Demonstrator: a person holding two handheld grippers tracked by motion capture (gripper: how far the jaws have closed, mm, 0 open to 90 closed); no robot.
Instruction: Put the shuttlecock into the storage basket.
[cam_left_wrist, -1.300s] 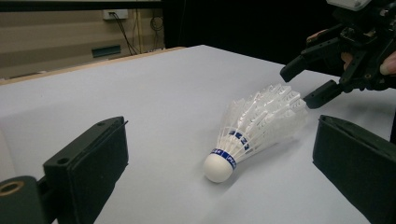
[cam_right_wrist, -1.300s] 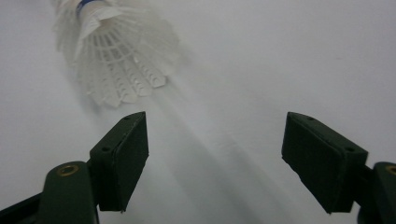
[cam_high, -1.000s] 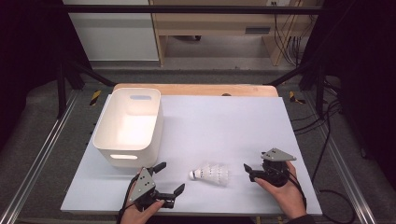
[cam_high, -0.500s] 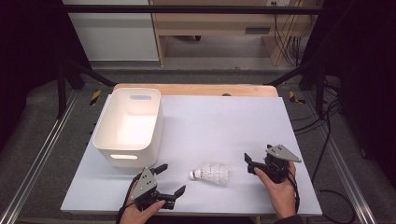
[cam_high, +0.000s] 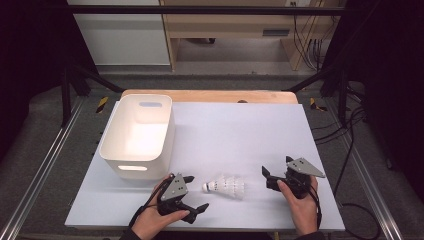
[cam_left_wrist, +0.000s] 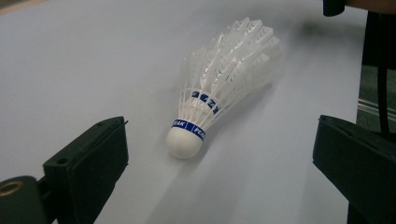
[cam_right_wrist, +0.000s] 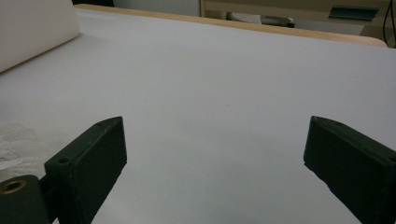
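At the near edge of the pale grey tabletop (cam_high: 250, 130), the left tool (cam_high: 192, 192) sits low in the person's left hand (cam_high: 152, 222), its two black jaws spread wide apart and gripping nothing. Just ahead of those jaws lies the white feathered shuttlecock with blue bands round its neck (cam_high: 226, 186), flat on its side. In the left gripper view the shuttlecock (cam_left_wrist: 219, 93) sits squarely between the jaw tips yet a little beyond them, untouched, its rounded white cork nose toward the tool and its skirt fanning away.

Across from it, past the feather end, there's the right tool (cam_high: 276, 173), held in the person's right hand (cam_high: 300, 207), and its jaws have just been opening; they stand wide apart with only bare tabletop between them. A grey three-cornered plate rides on top of this tool, and the shuttlecock lies off its jaw tips, near but not touching.

Farther out, beyond the left tool, stands the white rectangular plastic bin with cut-out handles (cam_high: 137, 135), upright and open at the top.
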